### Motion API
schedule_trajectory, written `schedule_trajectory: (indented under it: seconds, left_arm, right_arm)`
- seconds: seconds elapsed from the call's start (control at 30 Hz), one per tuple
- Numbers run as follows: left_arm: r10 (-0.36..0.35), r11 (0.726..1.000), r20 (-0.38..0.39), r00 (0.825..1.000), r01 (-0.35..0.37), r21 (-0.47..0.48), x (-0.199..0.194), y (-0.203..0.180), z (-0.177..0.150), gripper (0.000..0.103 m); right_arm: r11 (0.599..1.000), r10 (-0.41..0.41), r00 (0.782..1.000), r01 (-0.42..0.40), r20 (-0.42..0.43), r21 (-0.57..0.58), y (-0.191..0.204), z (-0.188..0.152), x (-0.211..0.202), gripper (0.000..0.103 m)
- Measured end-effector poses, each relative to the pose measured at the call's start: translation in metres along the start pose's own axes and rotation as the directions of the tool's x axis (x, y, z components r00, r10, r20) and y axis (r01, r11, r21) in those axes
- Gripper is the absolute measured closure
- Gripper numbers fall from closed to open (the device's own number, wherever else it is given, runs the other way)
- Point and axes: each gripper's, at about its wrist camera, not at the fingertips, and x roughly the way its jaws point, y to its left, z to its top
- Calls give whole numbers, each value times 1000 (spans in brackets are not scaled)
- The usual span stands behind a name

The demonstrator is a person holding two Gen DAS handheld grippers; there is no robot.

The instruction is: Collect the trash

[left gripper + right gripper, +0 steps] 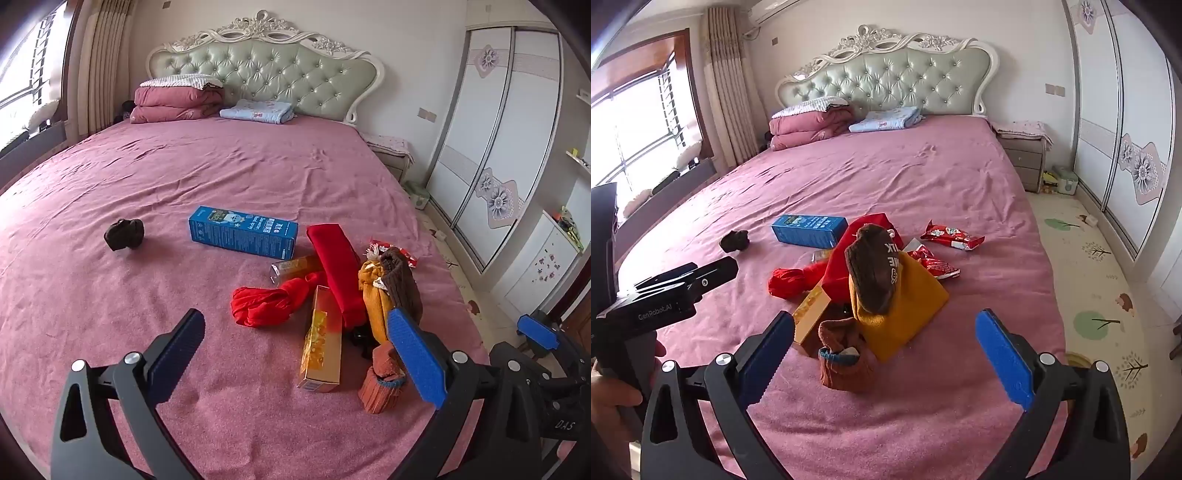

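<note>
A wide bed under a pink cover carries the clutter near its foot — a blue carton lying flat, a mustard cloth with a brown knit hat on top, and a long orange box. Red snack wrappers lie just past the pile, a small dark wad well apart. Both the left hand-held gripper and right hand-held gripper hover with jaws spread wide — nothing held.
</note>
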Motion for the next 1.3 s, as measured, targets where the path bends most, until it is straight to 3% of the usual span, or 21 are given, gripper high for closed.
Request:
schedule_trajectory:
  seconds: [0.1, 0.4, 1.3]
  left_arm:
    - [-32, 999, -23, 999, 32, -20, 4, 7, 4, 4]
    - [15, 998, -3, 1000, -15, 57, 0, -7, 4, 4]
    - [5, 998, -27, 1000, -3, 68, 4, -15, 0, 4]
  right_arm:
    - [1000, 9, 1000, -9, 24, 14, -2, 3, -4, 9]
    - [1000, 23, 1000, -23, 4, 19, -6, 14, -4, 9]
    - [999, 46, 999, -46, 24, 4, -4, 11, -11, 9]
